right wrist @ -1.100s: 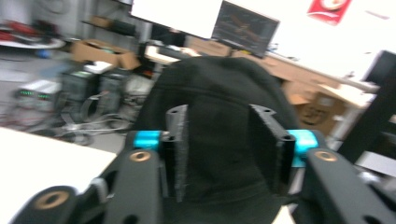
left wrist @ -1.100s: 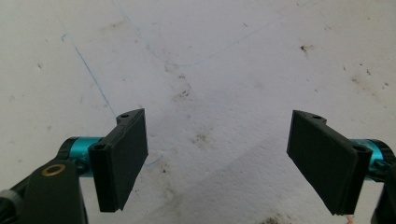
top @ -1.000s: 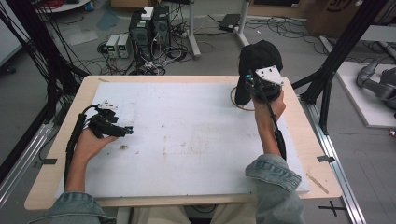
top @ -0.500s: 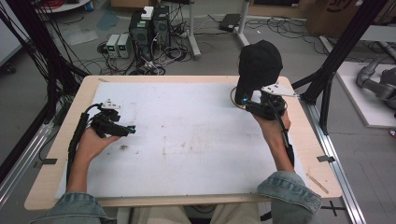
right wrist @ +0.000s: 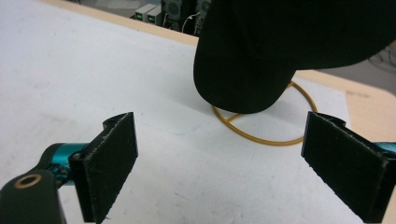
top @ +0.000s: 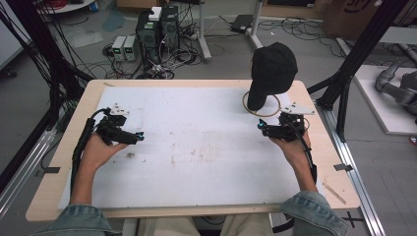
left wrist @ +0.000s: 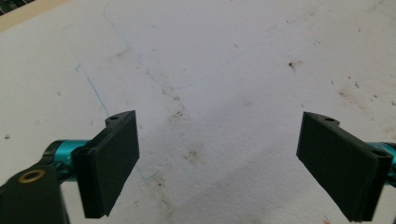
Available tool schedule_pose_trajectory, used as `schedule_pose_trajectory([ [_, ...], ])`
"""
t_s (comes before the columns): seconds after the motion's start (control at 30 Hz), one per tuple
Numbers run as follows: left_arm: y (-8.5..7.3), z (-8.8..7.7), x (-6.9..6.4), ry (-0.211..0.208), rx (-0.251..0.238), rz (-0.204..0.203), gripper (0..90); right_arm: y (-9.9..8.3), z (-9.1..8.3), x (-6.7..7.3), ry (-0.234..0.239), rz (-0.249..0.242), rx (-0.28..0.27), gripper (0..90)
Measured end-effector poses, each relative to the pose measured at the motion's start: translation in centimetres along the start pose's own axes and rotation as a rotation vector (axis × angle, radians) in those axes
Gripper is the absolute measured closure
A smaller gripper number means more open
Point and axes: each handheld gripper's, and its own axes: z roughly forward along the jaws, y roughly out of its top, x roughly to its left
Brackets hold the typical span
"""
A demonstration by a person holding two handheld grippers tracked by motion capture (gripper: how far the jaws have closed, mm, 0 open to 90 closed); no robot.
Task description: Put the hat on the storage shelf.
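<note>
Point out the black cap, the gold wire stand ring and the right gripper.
black cap [top: 273,66], high view, on its crown
gold wire stand ring [right wrist: 273,139], right gripper view, on its near rim
right gripper [top: 261,127], high view, between its fingertips

You see the tabletop [top: 196,147] under even, soft light from above; its white sheet is bright but not burnt out, and no hard glare lies on it. Shadows are weak: a faint soft one sits under each of your hands in the high view. The floor behind is dimmer. The high view is a little soft and grainy, and straight frame bars bend slightly near the edges. In the two gripper views the jaws close to the lens are a bit blurred, while the sheet stays sharper. The black cap [right wrist: 299,46] is so dark that its surface detail is lost.
</note>
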Motion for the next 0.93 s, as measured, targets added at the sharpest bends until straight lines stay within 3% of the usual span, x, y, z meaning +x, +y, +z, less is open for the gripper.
schedule_pose_trajectory([
  [0.4,0.11,-0.40,0.29,0.003,-0.007,-0.005,12.4,-0.89,0.62,0.25,0.064,0.016,0.049,10.5],
  [0.63,0.13,-0.26,0.18,0.004,-0.002,-0.002,12.5,-0.91,0.66,0.26,0.081,0.036,0.050,10.5],
  [0.93,0.10,-0.13,0.23,0.010,0.001,0.000,12.5,-0.94,0.76,0.16,0.087,0.029,0.050,10.5],
])
